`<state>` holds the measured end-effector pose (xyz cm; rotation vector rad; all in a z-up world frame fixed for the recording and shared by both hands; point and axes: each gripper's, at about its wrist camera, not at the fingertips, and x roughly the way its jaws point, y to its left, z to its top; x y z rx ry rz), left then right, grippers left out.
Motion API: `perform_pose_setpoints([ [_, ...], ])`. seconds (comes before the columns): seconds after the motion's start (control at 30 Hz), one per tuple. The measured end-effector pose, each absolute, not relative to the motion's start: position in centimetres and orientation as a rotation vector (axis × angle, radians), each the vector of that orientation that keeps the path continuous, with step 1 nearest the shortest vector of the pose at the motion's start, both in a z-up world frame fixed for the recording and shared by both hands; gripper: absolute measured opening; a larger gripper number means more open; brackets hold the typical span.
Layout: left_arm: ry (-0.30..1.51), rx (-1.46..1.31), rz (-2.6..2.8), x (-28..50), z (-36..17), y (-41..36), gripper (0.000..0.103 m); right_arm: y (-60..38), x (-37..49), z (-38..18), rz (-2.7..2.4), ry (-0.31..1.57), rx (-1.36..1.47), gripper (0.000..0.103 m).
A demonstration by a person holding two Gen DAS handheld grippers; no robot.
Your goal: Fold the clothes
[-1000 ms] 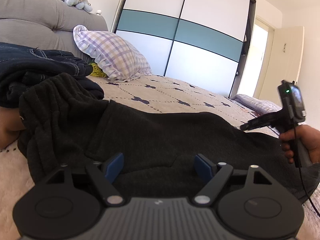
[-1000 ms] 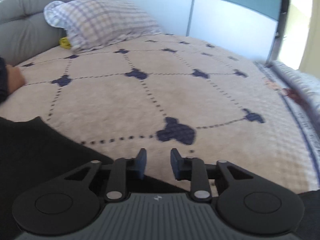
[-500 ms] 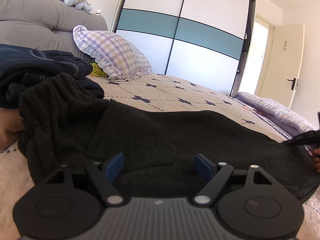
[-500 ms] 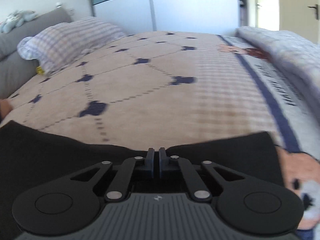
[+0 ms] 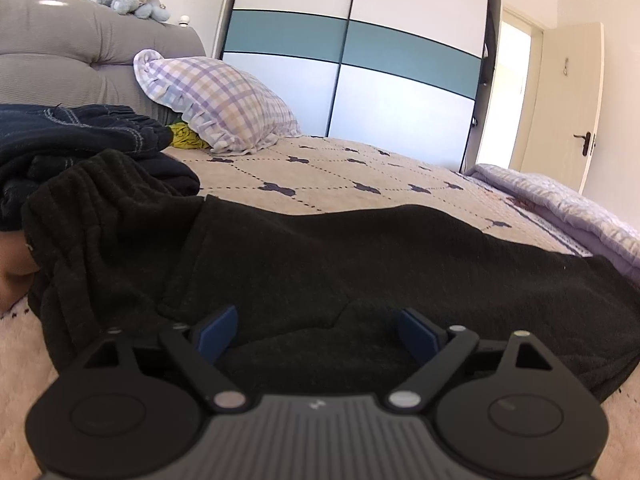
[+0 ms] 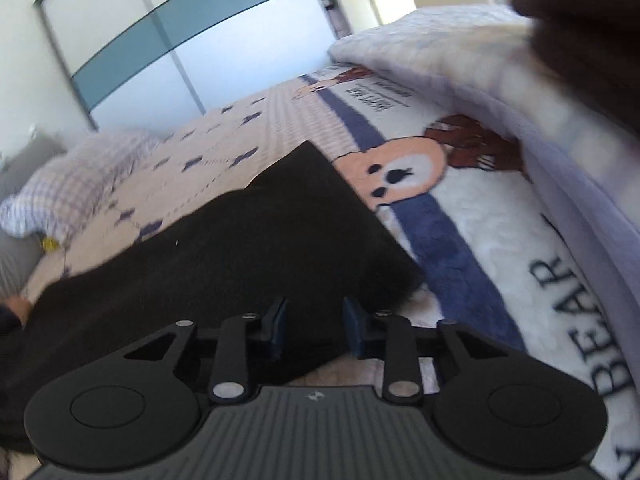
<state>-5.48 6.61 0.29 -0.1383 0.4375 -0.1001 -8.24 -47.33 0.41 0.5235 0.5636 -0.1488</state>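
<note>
A black knit garment (image 5: 360, 256) lies stretched across the bed, its ribbed end bunched at the left. My left gripper (image 5: 318, 334) hovers low over its near edge. Its jaws are opening wide, cloth lies below them, and the blue pads (image 5: 218, 332) press on nothing. In the tilted, blurred right wrist view the same garment (image 6: 248, 248) ends in a square corner beside a bear print. My right gripper (image 6: 316, 328) sits at that end's near edge. Its jaws are opening a little, the black cloth shows between the fingers, and no pad pinches it.
A checked pillow (image 5: 224, 104) and a grey headboard (image 5: 80, 56) stand at the back left. Dark blue clothes (image 5: 80, 132) are piled at the left. A lilac quilt (image 5: 560, 204) lies along the right side of the bed, beside the bear-print blanket (image 6: 460, 240). Wardrobe doors (image 5: 352, 60) rise behind.
My right gripper swept right along the garment to its far end and rolled; it shut half a second ago and now stands apart. It left the left wrist view. My left jaws widened.
</note>
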Motion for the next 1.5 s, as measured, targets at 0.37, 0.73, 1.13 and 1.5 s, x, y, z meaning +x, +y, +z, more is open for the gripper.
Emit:
perform_pose_setpoints([
  [0.37,0.448,-0.114,-0.099,-5.5,0.2,6.2,0.095,-51.0,-12.7,-1.2,-0.237,0.459,0.978,0.062],
  [0.73,0.450,-0.105,-0.099,-5.4,0.1,5.9,0.097,-48.5,-6.8,-1.6,-0.188,0.423,0.787,0.085],
  [1.13,0.448,-0.107,-0.097,-5.6,0.1,5.7,0.097,-49.6,-7.2,-2.3,-0.159,0.288,1.001,0.015],
  [1.5,0.444,-0.122,-0.105,-5.6,0.1,5.9,0.097,-47.8,-7.9,2.2,-0.193,0.223,0.772,0.013],
])
